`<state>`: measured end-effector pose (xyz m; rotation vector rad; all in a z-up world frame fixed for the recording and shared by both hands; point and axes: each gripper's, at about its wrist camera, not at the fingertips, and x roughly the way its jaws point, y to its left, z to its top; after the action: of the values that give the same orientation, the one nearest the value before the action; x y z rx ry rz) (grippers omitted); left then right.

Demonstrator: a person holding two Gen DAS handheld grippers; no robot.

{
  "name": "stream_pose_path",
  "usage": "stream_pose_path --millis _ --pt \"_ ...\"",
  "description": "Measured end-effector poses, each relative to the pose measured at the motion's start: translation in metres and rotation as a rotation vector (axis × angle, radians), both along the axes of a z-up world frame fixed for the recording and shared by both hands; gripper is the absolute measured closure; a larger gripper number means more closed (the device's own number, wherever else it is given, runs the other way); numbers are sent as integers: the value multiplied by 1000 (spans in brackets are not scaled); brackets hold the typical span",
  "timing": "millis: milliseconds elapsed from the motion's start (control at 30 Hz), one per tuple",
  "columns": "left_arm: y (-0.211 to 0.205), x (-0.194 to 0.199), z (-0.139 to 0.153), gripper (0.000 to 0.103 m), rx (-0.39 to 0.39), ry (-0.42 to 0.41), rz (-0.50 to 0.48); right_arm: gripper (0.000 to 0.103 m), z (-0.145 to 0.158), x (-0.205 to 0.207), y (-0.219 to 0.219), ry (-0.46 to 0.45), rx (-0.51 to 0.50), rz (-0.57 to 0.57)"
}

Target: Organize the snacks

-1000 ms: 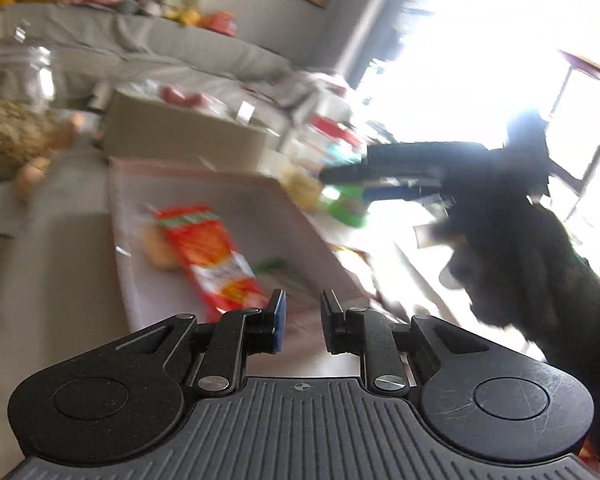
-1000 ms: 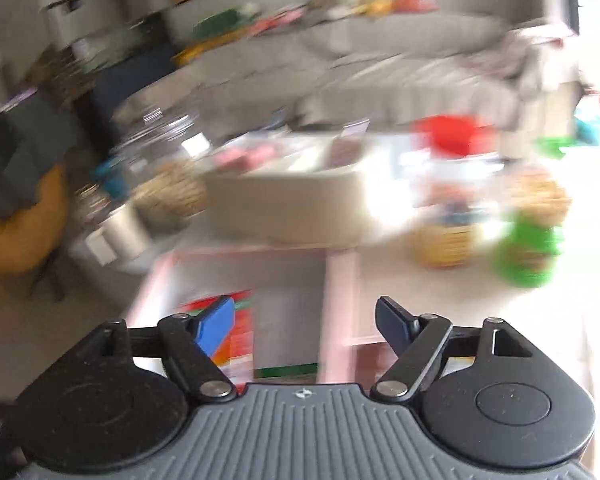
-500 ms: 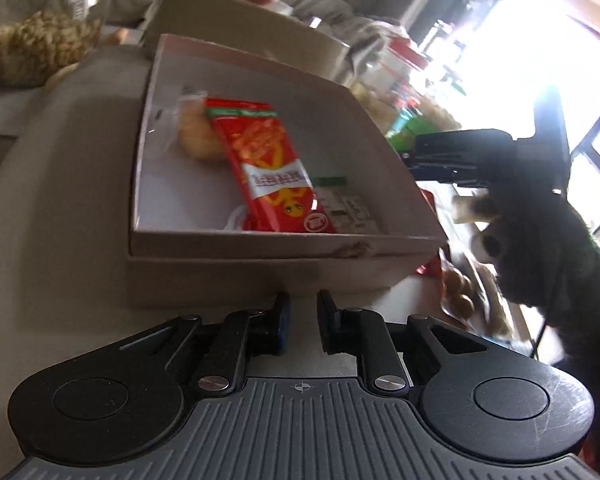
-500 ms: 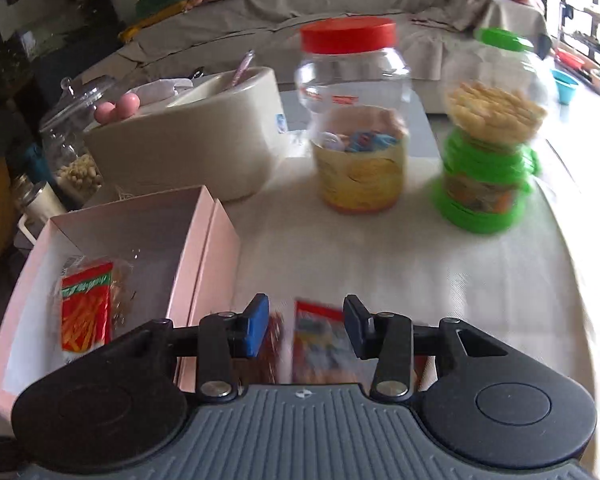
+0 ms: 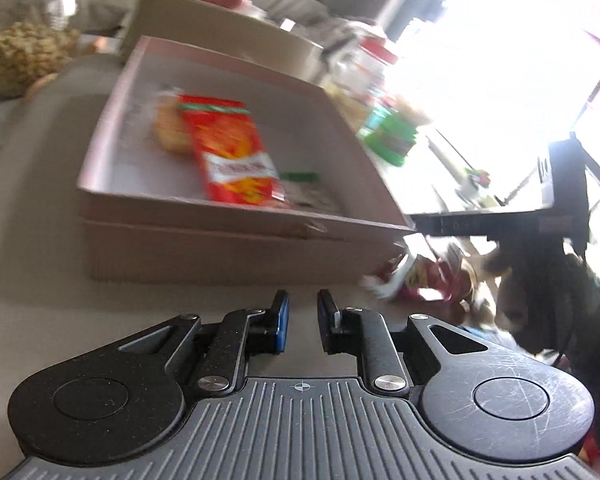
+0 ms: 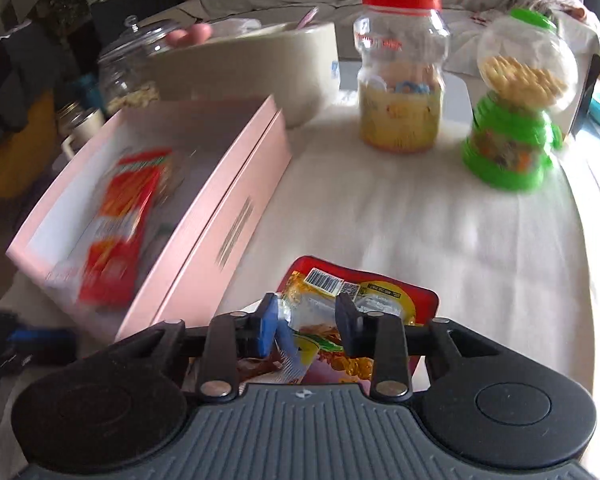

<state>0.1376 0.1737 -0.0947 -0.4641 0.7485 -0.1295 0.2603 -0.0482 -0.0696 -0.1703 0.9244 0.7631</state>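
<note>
A red and yellow snack packet (image 6: 364, 292) lies on the white tablecloth beside an open pink box (image 6: 220, 208). My right gripper (image 6: 306, 320) is down on the packet, its jaws closing, with both pads pressing the wrapper's near end. In the left wrist view the same packet (image 5: 420, 276) shows crumpled under that dark gripper, off the box's right corner. Inside the box (image 5: 220, 252) are an orange-red snack packet (image 5: 232, 156), a round biscuit (image 5: 168, 132) and a green-edged wrapper. My left gripper (image 5: 302, 320) hovers low in front of the box, its fingers nearly together with nothing between them.
Behind the box stand a beige tub (image 6: 240, 68) and a glass jar (image 6: 128, 68) of pale snacks. Further right on the cloth (image 6: 420, 220) are a red-lidded jar (image 6: 400, 72) and a green-based candy dispenser (image 6: 516, 100). A grey sofa runs along the back.
My right gripper dropped from above the box to the table and closed from wide open onto the red packet. My left gripper sank lower in front of the box.
</note>
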Motion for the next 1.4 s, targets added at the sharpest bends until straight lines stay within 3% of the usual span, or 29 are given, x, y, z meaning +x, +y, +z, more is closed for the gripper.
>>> stream_pose_path --millis 267,433,467,500,567,600,733,833,900,967,1167,1233,1300,1367,1400 --pt "-47 -6 6 85 74 6 -146 74 7 -71 -21 97 81 149" --pt "-57 3 8 85 92 16 -85 71 20 -101 -27 -17 47 147" --pt "-58 3 8 85 91 16 -79 61 23 -100 -28 -42 52 123" --pt "-58 3 9 85 94 19 -72 43 26 -98 -27 -67 53 103" --pt "-56 1 8 85 98 30 -45 25 27 -95 -17 -124 27 110" --pt "-54 -1 8 85 92 35 -28 25 24 -91 -10 -134 9 135" --pt "-39 -19 6 85 66 40 30 26 7 -65 23 -102 -41 166" --pt "-22 -34 7 85 63 37 83 45 -1 -51 35 -35 -50 152" --pt "-11 -44 10 85 58 25 109 66 2 -63 34 -58 -70 174" --pt "-2 -52 10 85 53 16 119 74 3 -78 27 -7 -59 206" --pt "-1 -61 2 85 11 28 80 74 4 -147 15 61 8 325" --pt "-7 -67 5 85 19 20 56 67 10 -168 10 16 11 327" --pt "-12 -74 9 84 42 5 38 30 19 -188 -1 -88 -3 293" --pt "-17 -82 12 84 73 -3 34 19 25 -208 -14 -215 -38 247" --pt "-19 -85 13 85 84 -3 33 19 25 -215 -20 -243 -50 232"
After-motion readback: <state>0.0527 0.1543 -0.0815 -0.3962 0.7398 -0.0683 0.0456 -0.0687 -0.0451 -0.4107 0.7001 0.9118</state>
